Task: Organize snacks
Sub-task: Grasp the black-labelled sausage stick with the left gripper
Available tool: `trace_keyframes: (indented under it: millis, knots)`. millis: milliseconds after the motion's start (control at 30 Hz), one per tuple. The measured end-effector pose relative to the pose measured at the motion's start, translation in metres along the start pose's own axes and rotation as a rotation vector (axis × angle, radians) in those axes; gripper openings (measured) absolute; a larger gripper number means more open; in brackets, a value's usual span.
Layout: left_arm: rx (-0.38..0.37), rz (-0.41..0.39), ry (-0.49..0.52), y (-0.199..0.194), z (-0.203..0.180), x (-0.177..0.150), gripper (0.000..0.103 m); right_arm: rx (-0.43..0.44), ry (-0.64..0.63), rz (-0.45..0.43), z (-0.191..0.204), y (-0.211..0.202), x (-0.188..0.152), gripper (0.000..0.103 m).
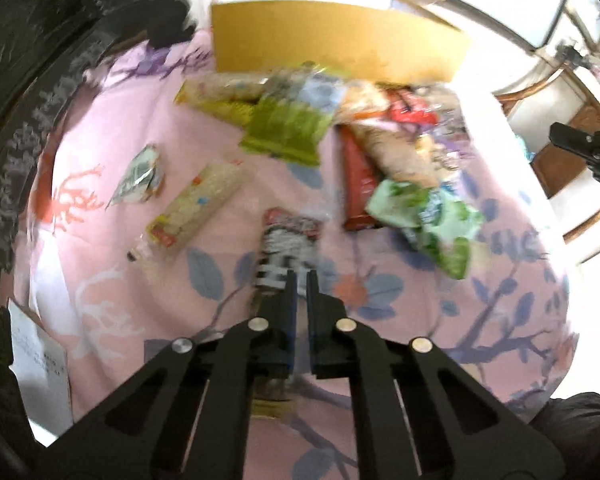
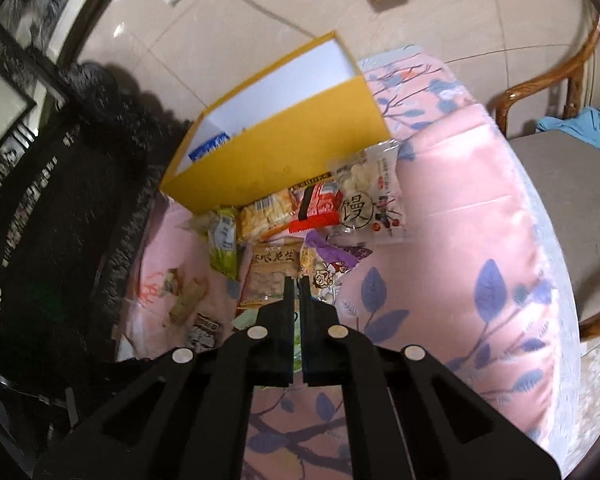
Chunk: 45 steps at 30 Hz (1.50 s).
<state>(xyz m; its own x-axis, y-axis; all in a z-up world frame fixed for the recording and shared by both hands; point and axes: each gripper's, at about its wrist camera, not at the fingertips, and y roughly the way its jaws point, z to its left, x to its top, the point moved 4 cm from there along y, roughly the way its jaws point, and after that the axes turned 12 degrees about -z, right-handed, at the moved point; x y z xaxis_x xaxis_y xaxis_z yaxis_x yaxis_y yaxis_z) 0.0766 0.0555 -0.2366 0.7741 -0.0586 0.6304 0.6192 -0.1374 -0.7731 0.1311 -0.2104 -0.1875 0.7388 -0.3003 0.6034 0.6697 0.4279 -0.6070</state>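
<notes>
An open yellow box (image 2: 292,148) with a white inside stands at the far edge of the pink floral cloth (image 2: 460,220); a blue-and-white packet (image 2: 208,148) lies in it. In front of it snacks are piled: a beige peanut bag (image 2: 274,272), a clear bun bag (image 2: 366,200), a red bar (image 1: 356,184) and a green bag (image 1: 432,220). My left gripper (image 1: 301,274) is shut, its tips just over the near end of a red, black and white packet (image 1: 290,240). My right gripper (image 2: 297,280) is shut above the peanut bag, with nothing seen gripped.
A long cracker pack (image 1: 196,212) and a small silvery pack (image 1: 140,176) lie apart on the left. A white paper (image 1: 40,360) sits at the near left edge. Dark carved furniture (image 2: 60,200) stands left, and a wooden chair (image 2: 540,92) with a blue cloth (image 2: 580,128) stands right.
</notes>
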Motion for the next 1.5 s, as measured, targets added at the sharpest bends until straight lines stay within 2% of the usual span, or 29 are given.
trace_keyframes:
  millis: [267, 467, 600, 700, 1133, 1333, 1367, 1433, 1467, 1500]
  knots:
    - [-0.018, 0.008, 0.057, -0.008, -0.017, 0.003, 0.003, -0.014, 0.010, -0.071, -0.005, -0.039, 0.007, 0.002]
    - [-0.022, 0.025, 0.044, -0.004, -0.020, 0.007, 0.003, -0.020, 0.049, -0.091, -0.014, -0.050, 0.011, 0.002]
    - [-0.020, 0.034, 0.046, -0.003, -0.018, 0.006, 0.003, -0.037, 0.080, -0.100, -0.022, -0.054, 0.013, 0.006]
    - [-0.013, 0.034, 0.042, -0.005, -0.013, 0.003, 0.003, -0.065, 0.033, -0.096, -0.019, -0.054, 0.013, 0.006]
    - [0.068, 0.104, -0.046, -0.007, 0.025, -0.019, 0.004, -0.023, -0.021, -0.026, 0.003, -0.029, 0.010, 0.006]
    - [0.102, 0.117, -0.074, -0.009, 0.036, -0.024, 0.005, -0.014, -0.016, -0.027, 0.005, -0.030, 0.012, 0.008]
    - [0.106, 0.119, -0.077, -0.010, 0.037, -0.025, 0.008, -0.013, -0.013, -0.028, 0.004, -0.031, 0.012, 0.008]
    - [0.121, 0.116, -0.074, -0.011, 0.038, -0.027, 0.023, -0.013, -0.021, -0.032, 0.005, -0.032, 0.013, 0.008]
    - [0.143, 0.109, -0.066, -0.012, 0.039, -0.027, 0.040, -0.018, -0.034, -0.035, 0.006, -0.033, 0.013, 0.009]
    - [0.170, 0.098, -0.056, -0.014, 0.040, -0.028, 0.050, -0.028, -0.061, -0.045, 0.007, -0.034, 0.014, 0.010]
